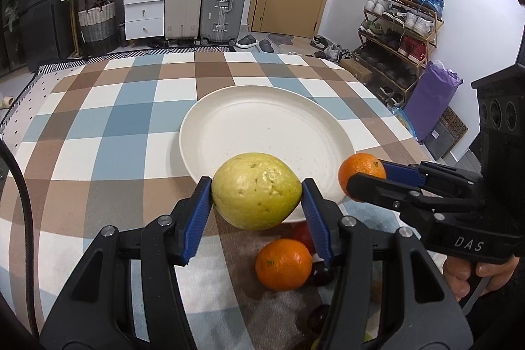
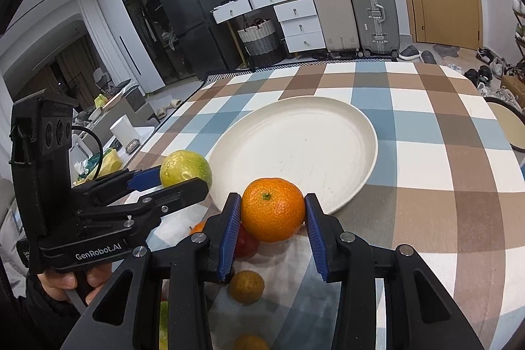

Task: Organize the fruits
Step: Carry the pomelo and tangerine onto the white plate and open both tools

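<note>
The left tool [image 1: 256, 195] grips a round yellow-green guava [image 1: 256, 191], the right tool [image 2: 272, 212] a small orange mandarin [image 2: 274, 209], both at the near rim of the round cream plate [image 1: 262, 120]. Released together, either fruit might roll off it.

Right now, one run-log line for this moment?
left tool: grips guava | right tool: grips orange | plate: empty

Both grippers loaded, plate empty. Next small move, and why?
Probably carry both fruits forward over the white plate before releasing. The left gripper is shut on the yellow-green fruit, the right gripper on an orange. Both hang at the plate's near rim, not over its bare middle. Opening now might drop them back among the loose fruit below, such as the other orange.
</note>
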A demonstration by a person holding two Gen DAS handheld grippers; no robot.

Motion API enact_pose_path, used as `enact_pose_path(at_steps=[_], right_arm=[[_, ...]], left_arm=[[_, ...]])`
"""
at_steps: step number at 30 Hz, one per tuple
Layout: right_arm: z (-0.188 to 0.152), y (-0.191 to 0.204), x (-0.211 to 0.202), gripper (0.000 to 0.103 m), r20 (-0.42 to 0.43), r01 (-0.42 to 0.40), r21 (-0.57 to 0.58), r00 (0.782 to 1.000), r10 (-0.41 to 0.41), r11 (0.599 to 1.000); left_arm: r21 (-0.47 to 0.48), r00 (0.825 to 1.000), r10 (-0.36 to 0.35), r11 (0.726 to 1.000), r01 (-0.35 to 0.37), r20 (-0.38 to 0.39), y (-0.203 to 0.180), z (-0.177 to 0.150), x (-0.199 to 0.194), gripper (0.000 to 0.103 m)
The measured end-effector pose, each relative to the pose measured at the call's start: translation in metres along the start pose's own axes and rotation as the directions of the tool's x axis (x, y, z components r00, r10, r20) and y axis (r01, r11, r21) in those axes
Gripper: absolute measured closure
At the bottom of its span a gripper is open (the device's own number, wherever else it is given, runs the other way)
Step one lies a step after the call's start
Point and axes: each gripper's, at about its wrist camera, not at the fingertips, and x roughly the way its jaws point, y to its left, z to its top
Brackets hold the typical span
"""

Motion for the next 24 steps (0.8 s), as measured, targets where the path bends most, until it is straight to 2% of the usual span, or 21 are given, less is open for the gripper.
enact_pose_path(at_steps=[14,24], right_arm=[[0.01,-0.014,0.028,0.063,-0.035,0.029,0.012,0.999,-0.028,1.0],[0.008,-0.013,0.034,0.063,-0.06,0.037,0.012,0.998,-0.037,0.999]], left_arm=[[0.018,0.998,0.035,0.999,-0.034,-0.045,0.0,0.006,0.039,0.051],[0.037,0.997,0.049,0.998,-0.047,-0.054,-0.004,0.005,0.043,0.051]])
